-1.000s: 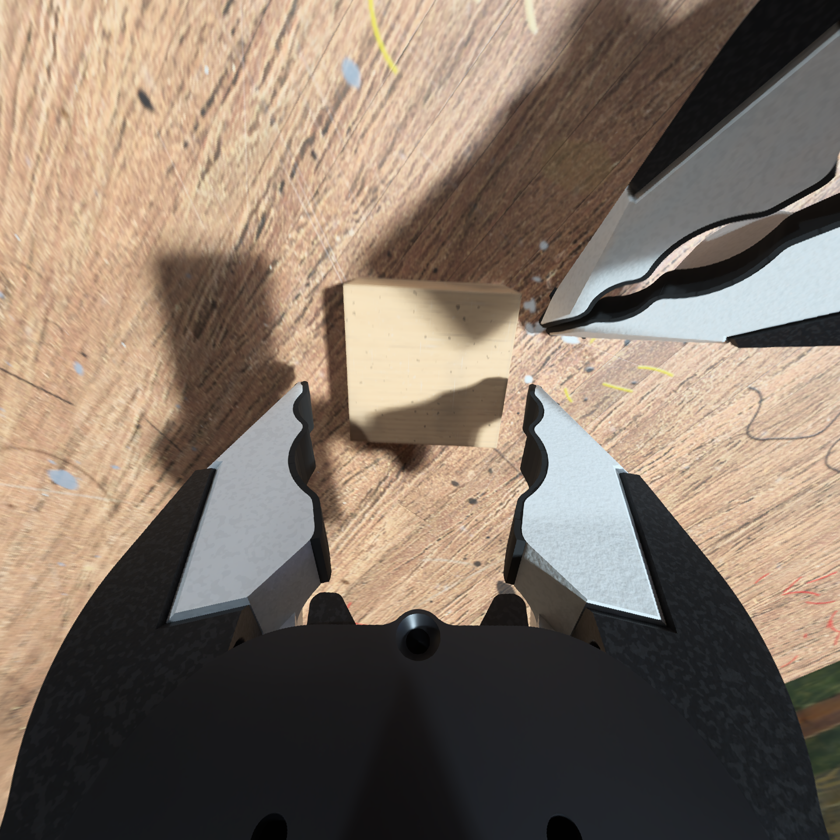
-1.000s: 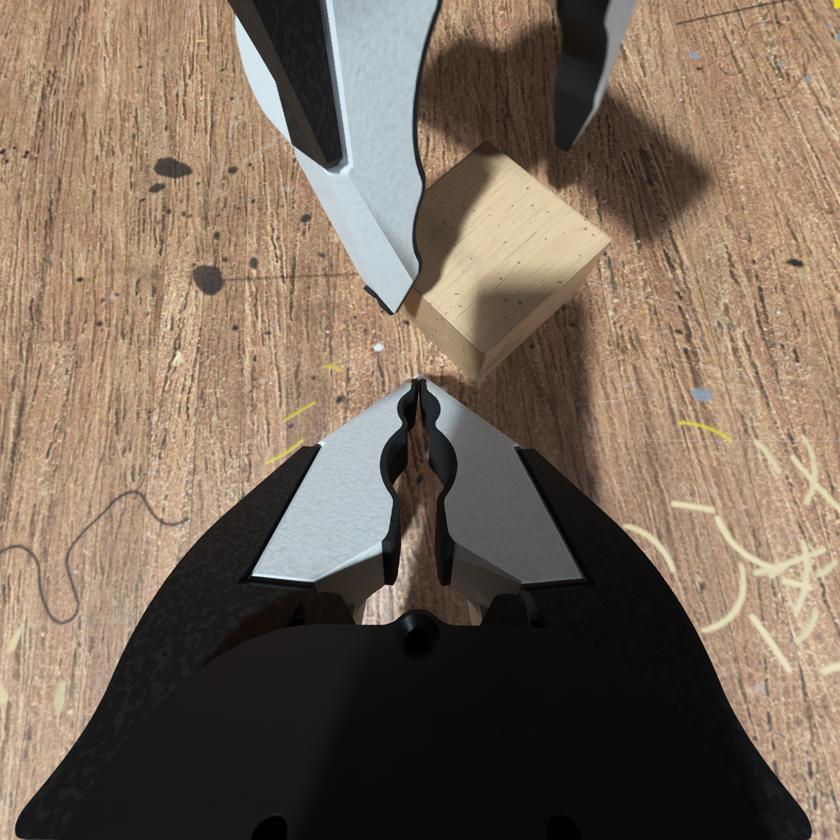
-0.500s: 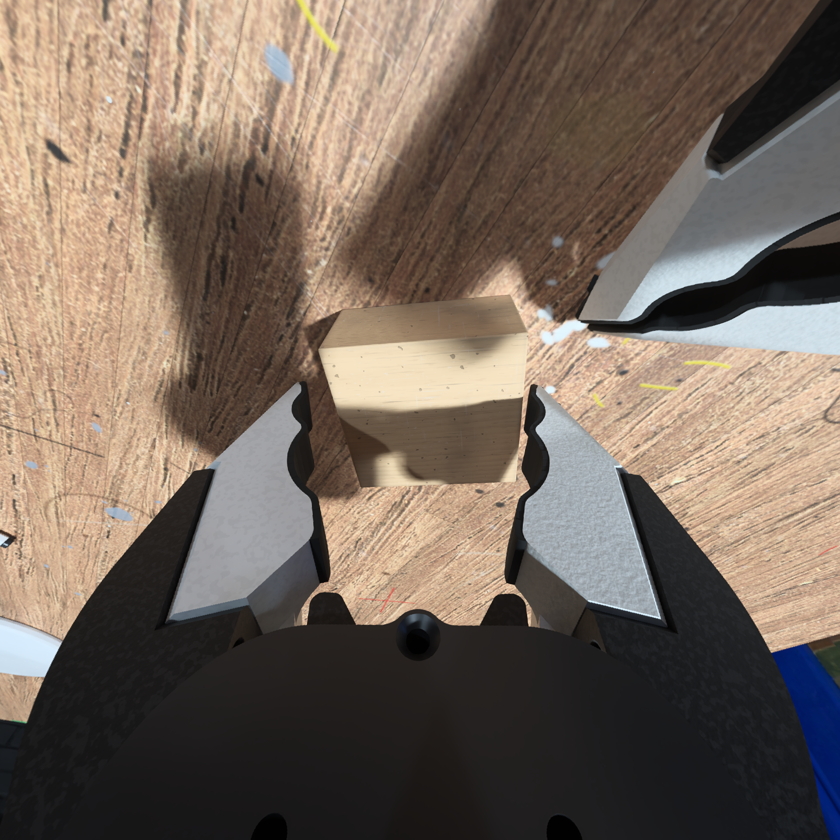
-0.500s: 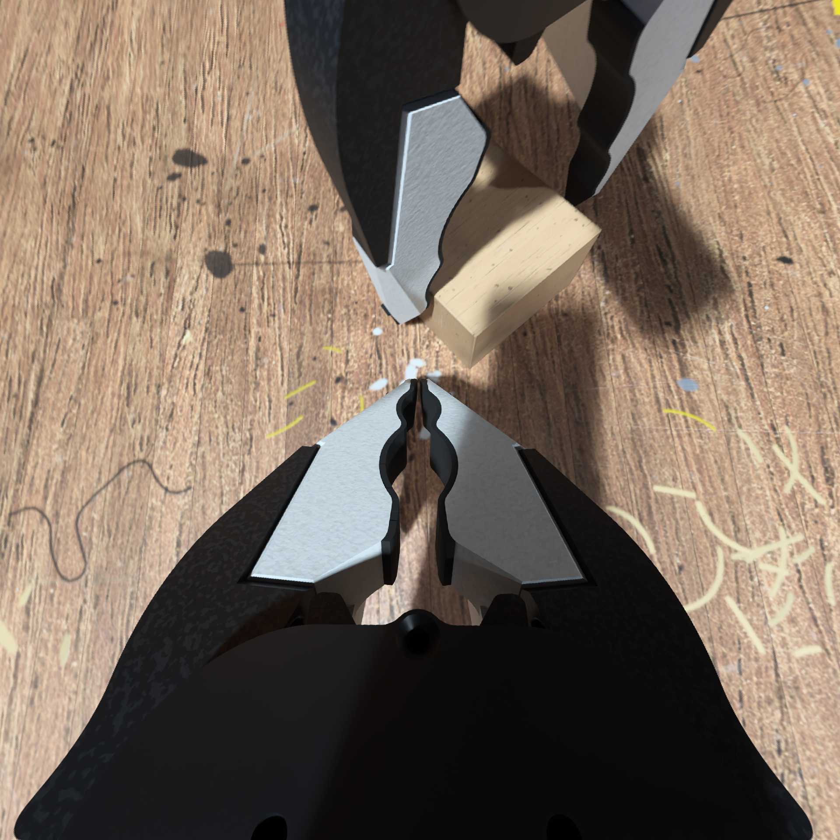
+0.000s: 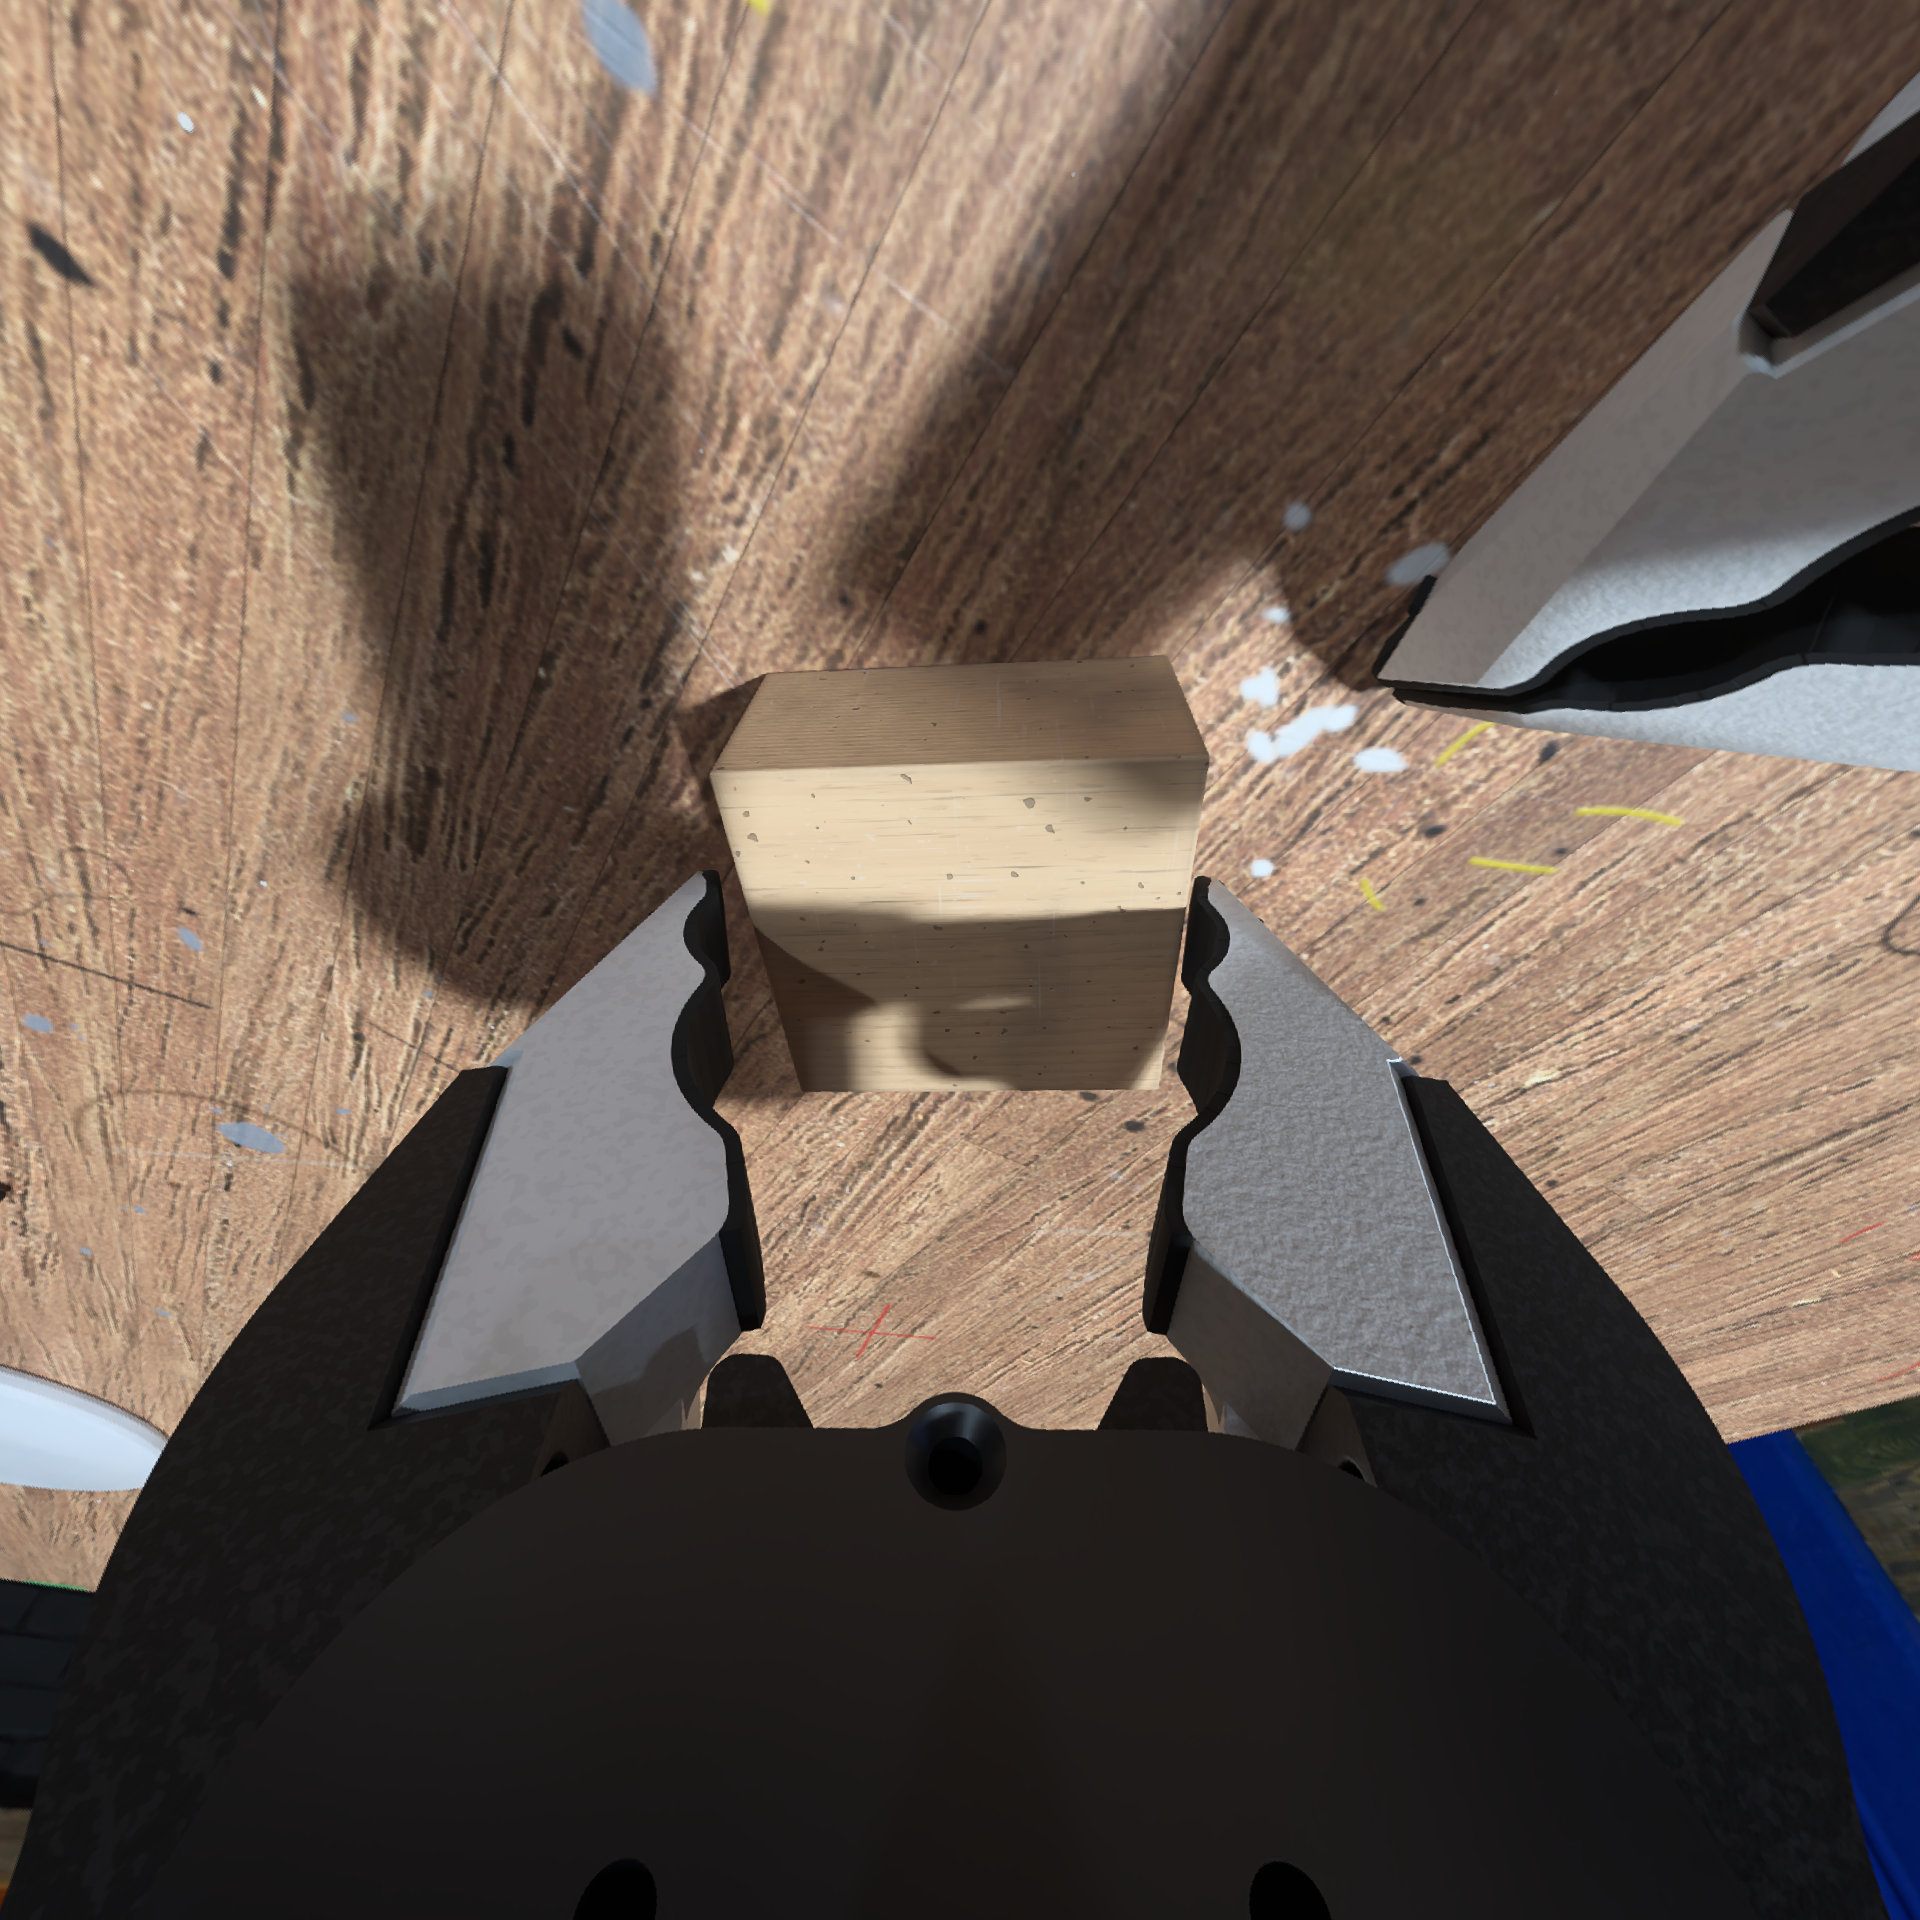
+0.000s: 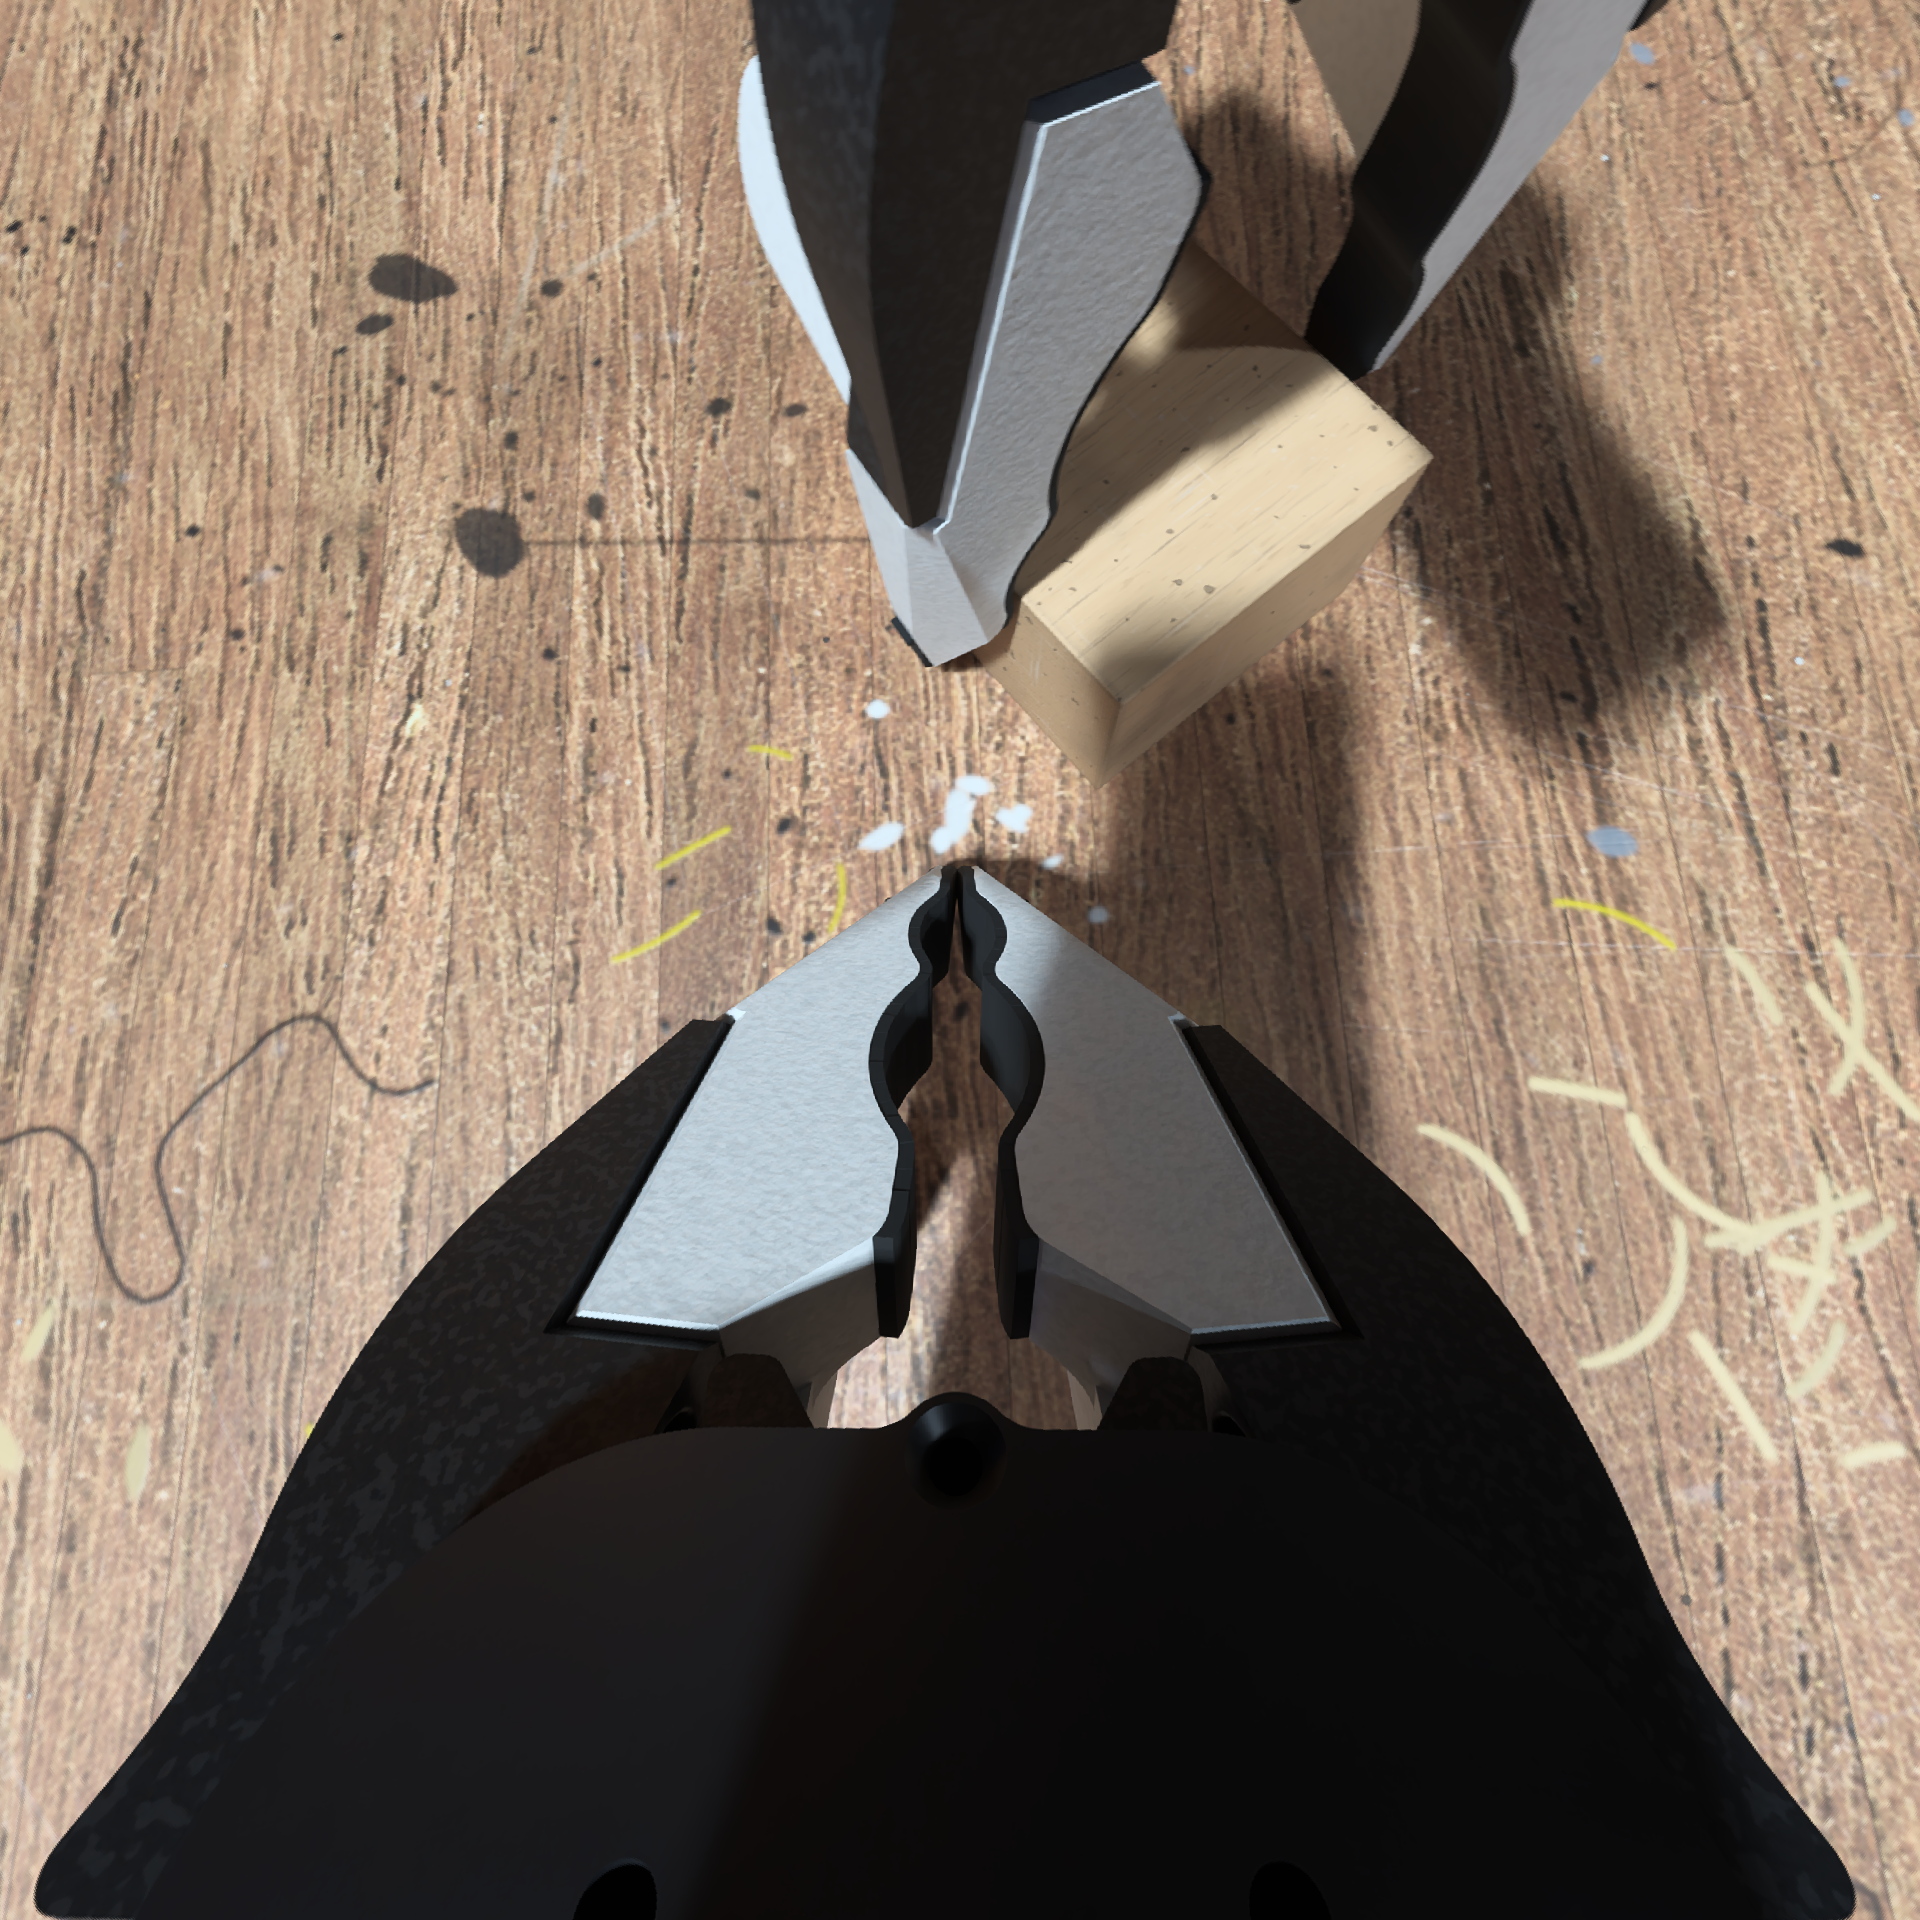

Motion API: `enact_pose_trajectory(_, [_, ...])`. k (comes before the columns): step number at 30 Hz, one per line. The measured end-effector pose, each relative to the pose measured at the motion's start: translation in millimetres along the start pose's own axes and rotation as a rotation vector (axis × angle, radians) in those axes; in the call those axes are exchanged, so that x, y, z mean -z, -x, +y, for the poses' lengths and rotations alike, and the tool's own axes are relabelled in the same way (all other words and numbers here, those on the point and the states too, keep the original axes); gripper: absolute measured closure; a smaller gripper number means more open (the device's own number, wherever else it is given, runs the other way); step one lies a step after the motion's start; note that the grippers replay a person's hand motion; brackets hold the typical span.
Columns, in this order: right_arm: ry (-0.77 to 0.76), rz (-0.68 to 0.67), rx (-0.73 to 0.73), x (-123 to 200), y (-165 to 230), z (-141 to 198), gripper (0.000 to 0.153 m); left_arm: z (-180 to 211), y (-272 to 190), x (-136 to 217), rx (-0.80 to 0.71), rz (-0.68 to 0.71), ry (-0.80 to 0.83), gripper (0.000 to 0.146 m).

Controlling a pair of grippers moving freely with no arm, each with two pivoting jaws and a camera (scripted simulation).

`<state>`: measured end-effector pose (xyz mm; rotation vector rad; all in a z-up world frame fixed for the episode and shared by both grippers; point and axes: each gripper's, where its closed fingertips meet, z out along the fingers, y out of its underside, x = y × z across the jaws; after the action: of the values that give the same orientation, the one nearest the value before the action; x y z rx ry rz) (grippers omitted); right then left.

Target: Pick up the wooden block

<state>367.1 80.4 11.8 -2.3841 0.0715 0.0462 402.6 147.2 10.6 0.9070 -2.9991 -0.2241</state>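
The wooden block (image 5: 956, 883) is a pale cube resting on the brown plank table (image 5: 520, 416). My left gripper (image 5: 954, 914) is open and straddles it, one finger (image 5: 623, 1122) on each side, with only a thin gap at each pad. In the right wrist view the block (image 6: 1216, 540) sits between the left gripper's (image 6: 1148, 504) lowered fingers. My right gripper (image 6: 958, 873) is shut and empty, its tips just short of the block's near corner. It also shows in the left wrist view (image 5: 1392, 681), to the right of the block.
A white rounded object (image 5: 52, 1434) lies at the left edge. A blue thing (image 5: 1849, 1558) lies past the table's edge at lower right. Pale shavings (image 6: 1714, 1195), paint specks (image 6: 966, 810) and a black squiggle (image 6: 208, 1143) mark the table.
My left gripper has moved forward and down until its fingers straddle the block, and its jaws have narrowed slightly. The right gripper has stayed shut and drawn back a little.
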Motion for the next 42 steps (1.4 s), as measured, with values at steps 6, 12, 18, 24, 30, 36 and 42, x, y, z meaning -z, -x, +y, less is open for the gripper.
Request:
enact_pose_trajectory(6, [-0.007, 0.037, -0.025, -1, -8, -1, 0.153, 1, -5, -1, 0.015, 0.030, 0.009, 0.057])
enact_pose_trajectory(12, [0.008, 0.072, -0.041, 0, -6, 1, 0.153, 3, -5, -2, 0.041, 0.039, 0.004, 0.058])
enact_pose_trajectory(18, [-0.002, 0.055, -0.055, 1, 0, 2, 0.153, 3, -6, -2, 0.055, 0.044, 0.016, 0.060])
enact_pose_trajectory(24, [-0.004, 0.046, -0.055, 1, 4, 2, 0.153, 4, -6, -2, 0.074, 0.048, 0.025, 0.060])
enact_pose_trajectory(30, [-0.016, 0.028, -0.057, -1, 7, 0, 0.153, 3, -5, -2, 0.076, 0.042, 0.031, 0.060])
enact_pose_trajectory(36, [-0.030, -0.037, -0.044, -1, 10, 0, 0.153, 4, -5, -2, 0.089, 0.063, 0.014, 0.060])
enact_pose_trajectory(42, [-0.054, -0.023, -0.067, 11, -2, -4, 0.153, 3, -6, -3, 0.091, 0.070, 0.012, 0.064])
